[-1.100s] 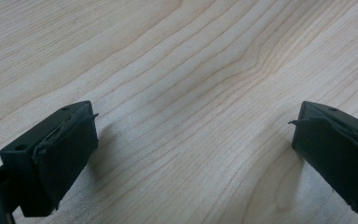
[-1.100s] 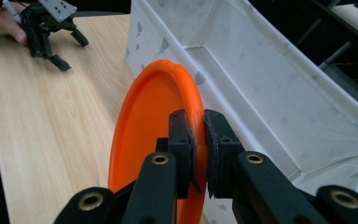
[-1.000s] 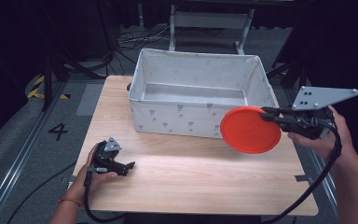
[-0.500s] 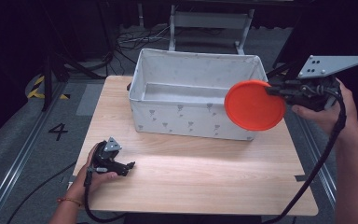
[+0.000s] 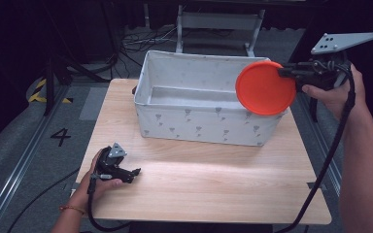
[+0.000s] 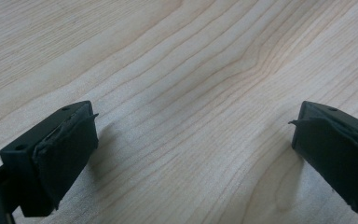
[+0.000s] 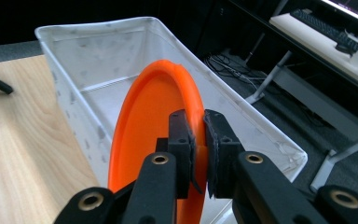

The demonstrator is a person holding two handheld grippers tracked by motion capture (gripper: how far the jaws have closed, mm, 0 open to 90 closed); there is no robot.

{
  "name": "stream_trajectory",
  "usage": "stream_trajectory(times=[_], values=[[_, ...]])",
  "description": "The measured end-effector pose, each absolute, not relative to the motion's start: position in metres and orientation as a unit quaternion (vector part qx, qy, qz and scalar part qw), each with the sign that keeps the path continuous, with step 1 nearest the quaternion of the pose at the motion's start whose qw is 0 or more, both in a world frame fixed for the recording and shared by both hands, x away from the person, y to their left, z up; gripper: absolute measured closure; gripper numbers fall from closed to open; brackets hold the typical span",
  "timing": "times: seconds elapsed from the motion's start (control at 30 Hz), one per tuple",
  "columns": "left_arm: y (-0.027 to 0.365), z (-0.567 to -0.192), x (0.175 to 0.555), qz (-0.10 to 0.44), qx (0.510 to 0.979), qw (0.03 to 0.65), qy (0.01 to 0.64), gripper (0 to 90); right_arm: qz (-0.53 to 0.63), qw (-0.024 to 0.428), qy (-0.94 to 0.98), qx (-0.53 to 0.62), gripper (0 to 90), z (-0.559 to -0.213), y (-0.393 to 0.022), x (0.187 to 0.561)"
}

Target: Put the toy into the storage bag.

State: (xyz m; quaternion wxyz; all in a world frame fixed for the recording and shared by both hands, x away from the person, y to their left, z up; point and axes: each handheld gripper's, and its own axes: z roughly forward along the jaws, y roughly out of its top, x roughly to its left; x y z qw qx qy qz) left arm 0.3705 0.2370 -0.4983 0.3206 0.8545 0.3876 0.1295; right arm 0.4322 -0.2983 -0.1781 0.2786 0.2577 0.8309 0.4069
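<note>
Lifted up and toward the far right since a second ago, the orange plate (image 5: 265,88) now hangs on edge above the right end of the white fabric bin (image 5: 194,124), carried by the right gripper (image 5: 290,74), whose jaws are clamped on the plate's rim. From the right gripper view the two black pads pinch that rim (image 7: 196,122) from both faces, with the disc standing almost upright over the bin's open interior.

At the near left of the wooden table (image 5: 213,179), the left gripper (image 5: 135,172) has kept its place; it rests on the boards with its jaws spread wide and nothing between them, as the left gripper view confirms (image 6: 191,154).

Judging by its thin, even rim and the ease with which a one-edge pinch holds it out level, the plate looks light and stiff, probably plastic, smooth enough to swivel or slip in the pads if jolted. The raised lip seems the only sound place to grip; a deeper bite on that rim would likely steady it.
</note>
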Motion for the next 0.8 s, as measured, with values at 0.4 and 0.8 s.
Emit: stream_trajectory(times=[0.4,0.8], values=[[0.237,-0.498,0.371,0.130,0.855,0.321,0.387,0.5,0.404,0.288,0.821,0.283,82.2,-0.189,-0.304,0.473],[0.237,-0.498,0.371,0.129,0.855,0.321,0.387,0.5,0.366,0.278,0.841,0.285,82.1,-0.209,-0.292,0.504]])
